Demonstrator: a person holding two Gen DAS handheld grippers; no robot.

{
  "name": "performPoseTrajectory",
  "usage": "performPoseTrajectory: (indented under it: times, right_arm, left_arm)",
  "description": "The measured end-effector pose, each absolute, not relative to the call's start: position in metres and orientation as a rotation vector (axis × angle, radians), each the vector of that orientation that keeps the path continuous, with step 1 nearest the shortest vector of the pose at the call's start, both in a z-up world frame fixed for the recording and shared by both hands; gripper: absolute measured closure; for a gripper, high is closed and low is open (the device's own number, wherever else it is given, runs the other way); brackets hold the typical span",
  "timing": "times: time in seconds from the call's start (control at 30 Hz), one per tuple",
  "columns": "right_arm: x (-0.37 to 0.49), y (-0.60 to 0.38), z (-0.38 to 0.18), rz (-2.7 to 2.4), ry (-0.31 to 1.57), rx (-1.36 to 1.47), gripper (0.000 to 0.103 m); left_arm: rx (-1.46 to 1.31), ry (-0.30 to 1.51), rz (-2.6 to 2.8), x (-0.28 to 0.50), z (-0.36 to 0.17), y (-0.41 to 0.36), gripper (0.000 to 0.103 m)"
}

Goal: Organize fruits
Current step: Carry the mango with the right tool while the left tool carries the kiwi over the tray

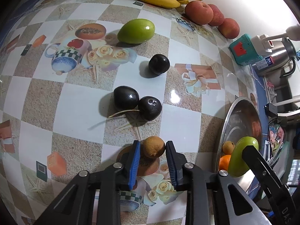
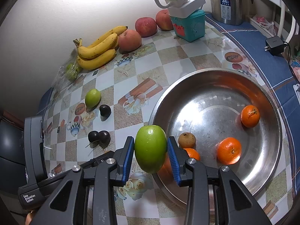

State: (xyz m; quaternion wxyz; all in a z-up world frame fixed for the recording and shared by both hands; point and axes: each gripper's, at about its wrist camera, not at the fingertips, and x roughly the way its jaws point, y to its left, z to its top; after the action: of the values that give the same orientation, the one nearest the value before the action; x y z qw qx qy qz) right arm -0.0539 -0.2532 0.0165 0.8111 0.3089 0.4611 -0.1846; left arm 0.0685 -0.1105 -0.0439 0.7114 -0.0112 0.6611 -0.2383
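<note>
Over the table [image 1: 75, 103], both tongs grip fruit.

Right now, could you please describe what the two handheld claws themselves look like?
Both look alike: the left claw and right claw have matte black angular linkage arms joined by round silver pivot bolts, ending in ribbed blue pads. The left unit's black housing carries white "Data Acquisition System" lettering. No cables or sleeves show.

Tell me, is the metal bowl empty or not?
Not empty. The metal bowl holds three oranges and one brown fruit.
</note>
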Motion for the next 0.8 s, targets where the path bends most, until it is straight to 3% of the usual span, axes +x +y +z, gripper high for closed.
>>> performPoseTrajectory:
  times: [0.8]
  right_arm:
    - [-0.091, -0.308, 0.014, -0.561, 0.916, 0.759, 0.065]
  left_arm:
    - [-0.016, 1.322, -0.793, 0.04, -0.003, -0.148, 0.075]
